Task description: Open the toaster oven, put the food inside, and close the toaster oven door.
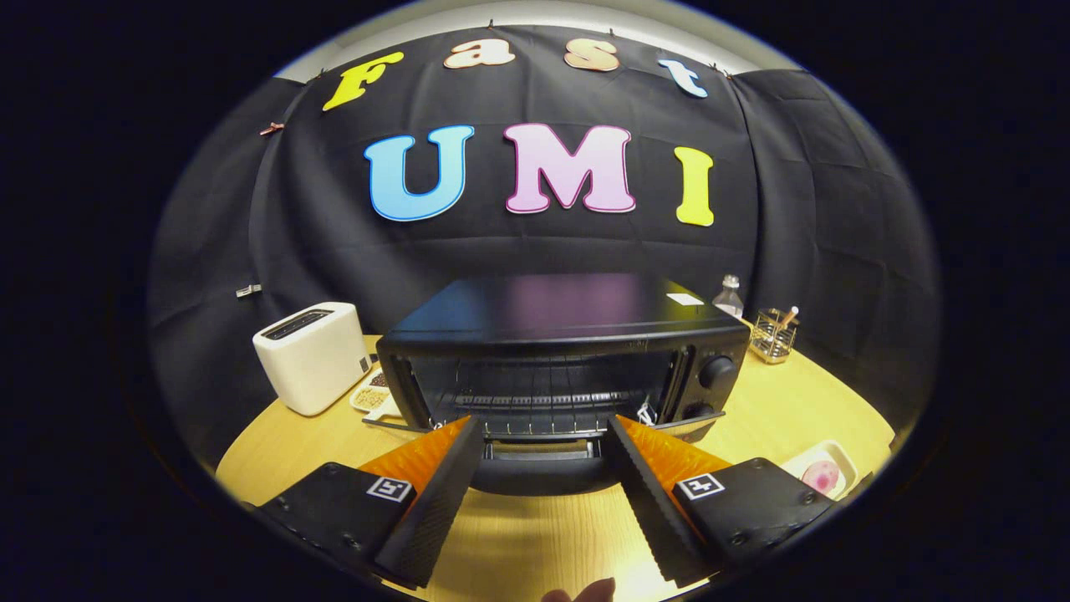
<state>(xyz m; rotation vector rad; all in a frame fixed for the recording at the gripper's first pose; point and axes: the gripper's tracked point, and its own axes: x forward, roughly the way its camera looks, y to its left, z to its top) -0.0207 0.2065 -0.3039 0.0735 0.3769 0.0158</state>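
Observation:
The black toaster oven [568, 334] stands on the round wooden table [802, 410], just ahead of my fingers. Its door [539, 475] is folded down toward me, and the wire rack [543, 400] inside is in plain sight with nothing on it. My gripper [543, 422] is open, with its fingers spread to either side of the lowered door's front edge and nothing held between them. The food, a pink round piece [821, 475], lies in a white tray [838, 458] on the table to the right of my right finger.
A white slot toaster [311, 355] stands left of the oven, with a small dish of nuts [372, 397] beside it. Behind the oven's right corner are a clear bottle [729, 297] and a wire holder [773, 334]. A person's fingertip [585, 592] shows below the fingers.

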